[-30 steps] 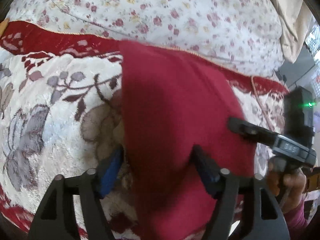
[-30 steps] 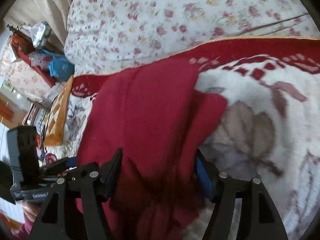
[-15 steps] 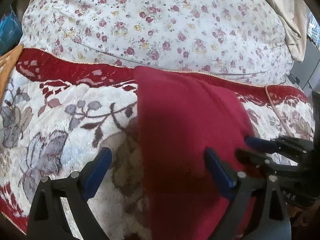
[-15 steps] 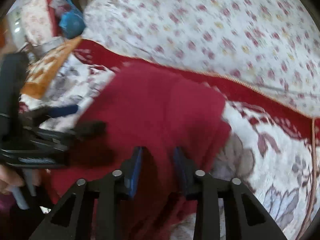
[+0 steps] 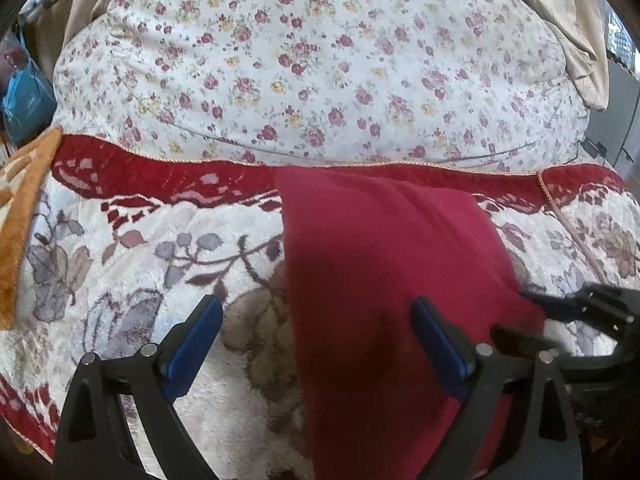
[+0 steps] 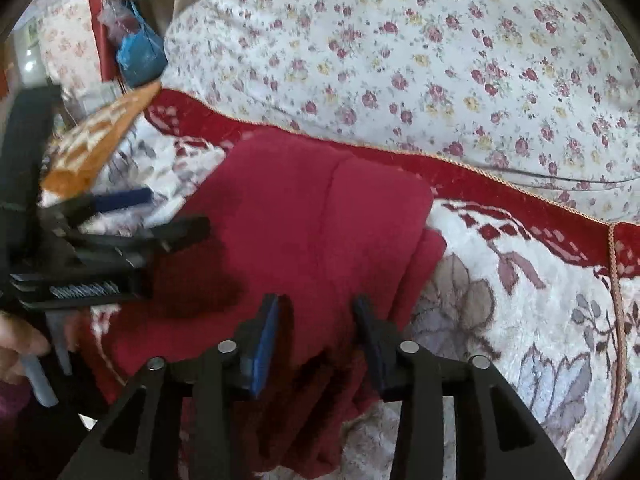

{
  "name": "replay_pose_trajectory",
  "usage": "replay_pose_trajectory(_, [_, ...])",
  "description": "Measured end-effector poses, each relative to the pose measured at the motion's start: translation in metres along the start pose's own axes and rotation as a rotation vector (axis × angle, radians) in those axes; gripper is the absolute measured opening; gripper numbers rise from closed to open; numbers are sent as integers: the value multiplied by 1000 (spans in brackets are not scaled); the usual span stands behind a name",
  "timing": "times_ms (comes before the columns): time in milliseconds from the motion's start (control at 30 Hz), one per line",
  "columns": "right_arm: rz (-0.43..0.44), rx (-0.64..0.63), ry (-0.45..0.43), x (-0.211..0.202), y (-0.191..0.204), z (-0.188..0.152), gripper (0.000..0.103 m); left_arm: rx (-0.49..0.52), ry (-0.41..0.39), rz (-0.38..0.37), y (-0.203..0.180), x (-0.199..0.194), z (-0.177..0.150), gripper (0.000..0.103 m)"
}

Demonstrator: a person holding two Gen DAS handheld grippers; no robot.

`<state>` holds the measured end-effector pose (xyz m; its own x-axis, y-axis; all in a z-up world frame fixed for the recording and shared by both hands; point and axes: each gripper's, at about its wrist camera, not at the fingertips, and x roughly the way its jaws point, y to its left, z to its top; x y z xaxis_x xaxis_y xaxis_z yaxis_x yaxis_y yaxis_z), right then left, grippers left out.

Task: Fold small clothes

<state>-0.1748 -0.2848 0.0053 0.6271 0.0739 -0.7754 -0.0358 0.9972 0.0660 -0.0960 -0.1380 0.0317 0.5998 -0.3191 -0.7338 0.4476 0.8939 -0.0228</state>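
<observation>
A: Where is the left gripper (image 5: 316,324)?
B: Spread wide at six o'clock, gripping nothing; the red garment's (image 5: 384,264) left edge lies between its pads on the floral blanket (image 5: 120,248).
A: And the right gripper (image 6: 316,320)?
B: Its jaws are opening over folded red cloth, seemingly unpinched.
</observation>
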Motion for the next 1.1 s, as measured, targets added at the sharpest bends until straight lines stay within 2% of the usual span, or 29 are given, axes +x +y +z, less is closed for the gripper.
replay_pose_trajectory(133, [1, 25, -5, -1, -2, -3, 44, 20, -40, 30, -1, -9, 1, 94])
replay_pose_trajectory(200, [13, 44, -18, -10, -4, -1, 47, 22, -50, 38, -2, -12, 1, 94])
replay_pose_trajectory(267, [23, 79, -53, -24, -7, 2, 63, 14, -55, 38, -1, -15, 1, 94])
replay_pose_trajectory(333, [14, 113, -99, -37, -9, 3, 72, 1, -59, 30, 1, -18, 3, 94])
replay_pose_trajectory(433, [10, 145, -130, -48, -7, 6, 74, -17, -69, 24, 2, -22, 4, 94])
replay_pose_trajectory(667, [-8, 191, -133, -51, 2, 6, 83, -15, -96, 37, 2, -29, 3, 94])
replay_pose_trajectory(1100, [-49, 251, -133, -58, -2, 8, 87, -20, -109, 28, 2, -33, 1, 94])
